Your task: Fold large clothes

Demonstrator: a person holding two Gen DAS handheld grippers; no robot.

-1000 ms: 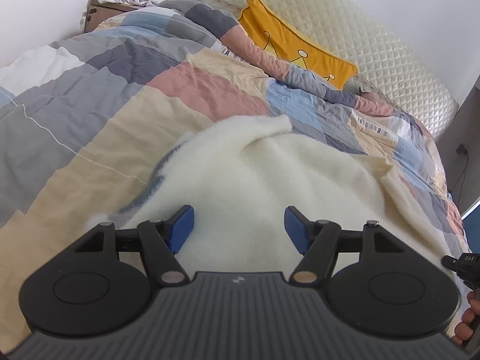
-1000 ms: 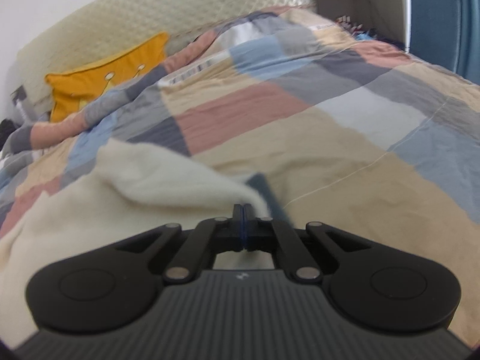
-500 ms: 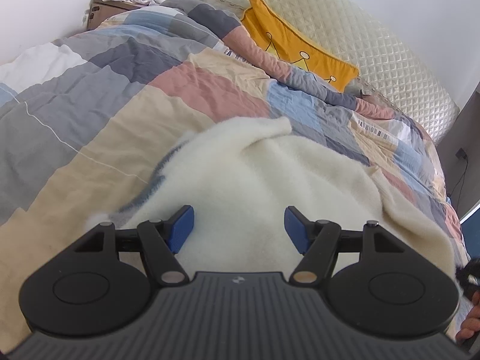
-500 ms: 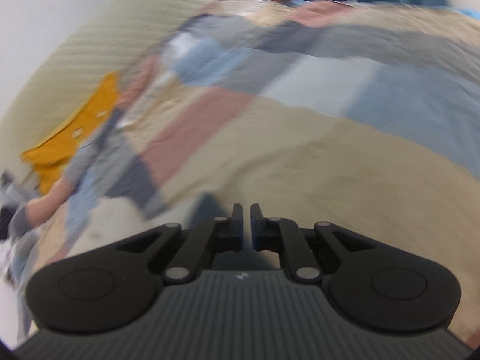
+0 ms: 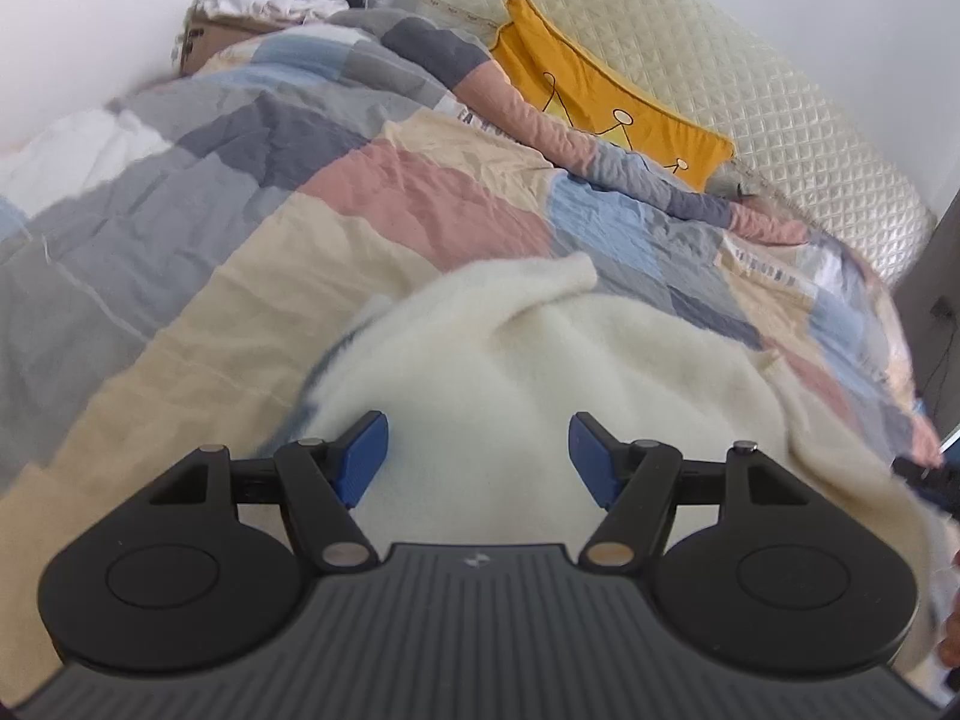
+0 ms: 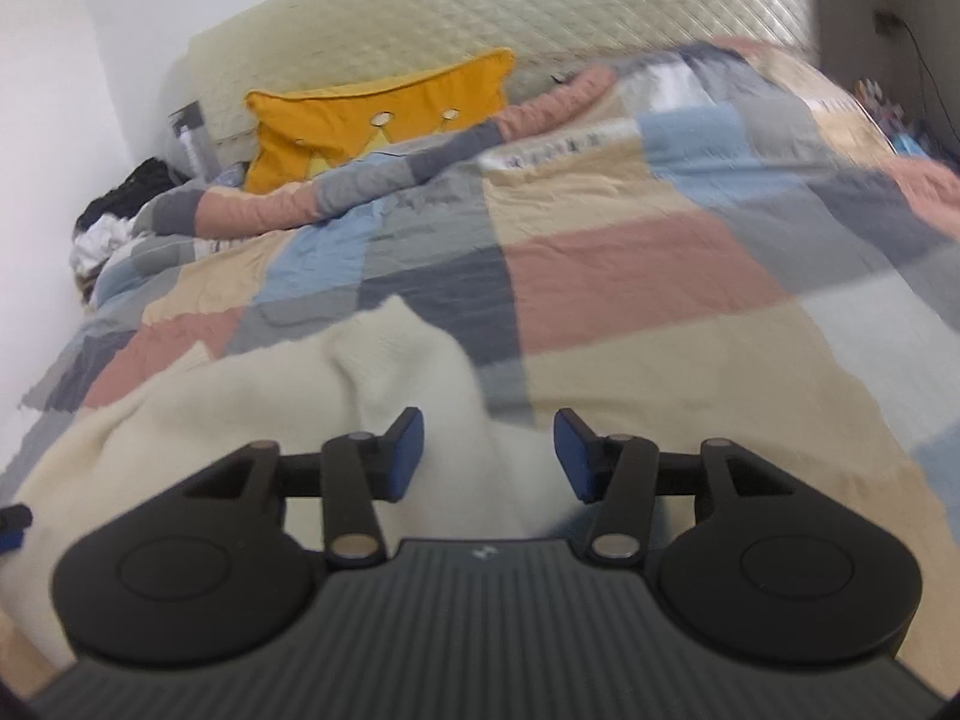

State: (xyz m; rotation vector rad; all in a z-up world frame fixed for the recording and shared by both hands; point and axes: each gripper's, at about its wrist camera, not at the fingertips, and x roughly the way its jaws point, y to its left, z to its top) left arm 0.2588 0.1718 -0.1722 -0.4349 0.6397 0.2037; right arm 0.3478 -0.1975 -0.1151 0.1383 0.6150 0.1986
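Observation:
A cream fleece garment (image 5: 540,372) lies spread on the patchwork duvet (image 5: 252,252), with a folded flap pointing toward the pillows. My left gripper (image 5: 477,459) hovers open just above its near part, nothing between the blue pads (image 5: 363,456). In the right wrist view the same garment (image 6: 252,396) fills the lower left. My right gripper (image 6: 487,455) is over the garment's right edge, and its jaws are opening with no cloth pinched between them. The view there is blurred by motion.
A yellow crown pillow (image 5: 606,102) leans on the quilted headboard (image 5: 750,96). A cardboard box (image 5: 210,39) piled with clothes stands at the far left corner. The duvet (image 6: 690,312) spreads wide to the right of the garment.
My right gripper was shut and has come open, and it has swung and rolled so its view now faces the headboard. The left gripper stays open over the fleece.

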